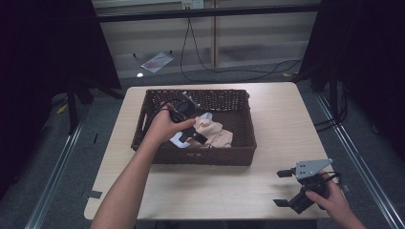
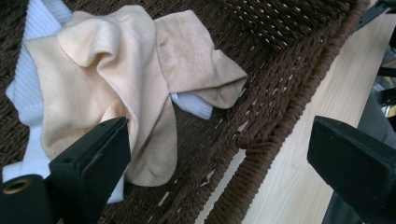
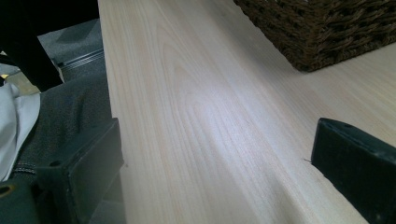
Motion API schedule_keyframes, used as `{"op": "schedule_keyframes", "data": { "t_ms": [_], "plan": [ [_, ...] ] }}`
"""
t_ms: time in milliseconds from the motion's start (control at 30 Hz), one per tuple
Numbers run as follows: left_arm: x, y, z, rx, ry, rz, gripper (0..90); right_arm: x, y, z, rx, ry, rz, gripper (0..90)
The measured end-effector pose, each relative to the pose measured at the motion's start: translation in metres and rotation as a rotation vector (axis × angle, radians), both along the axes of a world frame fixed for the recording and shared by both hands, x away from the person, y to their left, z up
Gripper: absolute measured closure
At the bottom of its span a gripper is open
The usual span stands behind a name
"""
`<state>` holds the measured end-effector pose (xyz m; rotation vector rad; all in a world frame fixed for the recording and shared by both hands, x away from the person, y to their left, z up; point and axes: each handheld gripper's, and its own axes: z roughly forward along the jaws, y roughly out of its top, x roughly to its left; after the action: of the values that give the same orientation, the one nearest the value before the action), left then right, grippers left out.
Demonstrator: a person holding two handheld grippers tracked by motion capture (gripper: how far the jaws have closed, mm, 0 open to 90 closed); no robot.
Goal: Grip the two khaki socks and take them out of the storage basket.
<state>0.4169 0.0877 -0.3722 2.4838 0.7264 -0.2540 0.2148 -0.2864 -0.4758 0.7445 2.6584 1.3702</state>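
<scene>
A brown wicker basket stands on the light wooden table. Inside lie peach socks over a white ribbed sock. My left gripper hangs inside the basket just above the socks, open and holding nothing. In the left gripper view the peach socks spread over the white sock, and the basket rim runs between the wide-apart jaws. My right gripper rests low at the table's front right corner, open, over bare wood.
A basket corner shows at the upper right of the right gripper view. The table's near edge and grey floor lie by the right gripper's left jaw. Cables trail on the floor beyond the table.
</scene>
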Motion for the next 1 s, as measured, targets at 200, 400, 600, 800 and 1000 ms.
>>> {"op": "schedule_keyframes", "data": {
  "t_ms": [200, 400, 600, 800, 1000],
  "plan": [
    [0.008, -0.003, -0.005, 0.03, 0.0, 0.009, 6.5, 0.0, 0.0, 0.0, -0.001, 0.0, 0.001, 1.5],
    [0.016, -0.007, -0.013, 0.041, 0.004, 0.033, 6.4, 0.0, 0.0, 0.0, -0.002, -0.001, 0.002, 1.5],
    [0.025, -0.012, -0.024, 0.088, -0.016, 0.048, 6.7, 0.0, 0.0, 0.0, -0.002, 0.002, 0.003, 1.5],
    [0.033, -0.013, -0.032, 0.112, -0.053, 0.054, 20.2, 0.0, 0.0, 0.0, -0.001, 0.005, 0.003, 1.5],
    [0.038, -0.015, -0.037, 0.131, -0.072, 0.047, 45.2, 0.0, 0.0, 0.0, -0.001, 0.0, 0.007, 1.5]
  ]
}}
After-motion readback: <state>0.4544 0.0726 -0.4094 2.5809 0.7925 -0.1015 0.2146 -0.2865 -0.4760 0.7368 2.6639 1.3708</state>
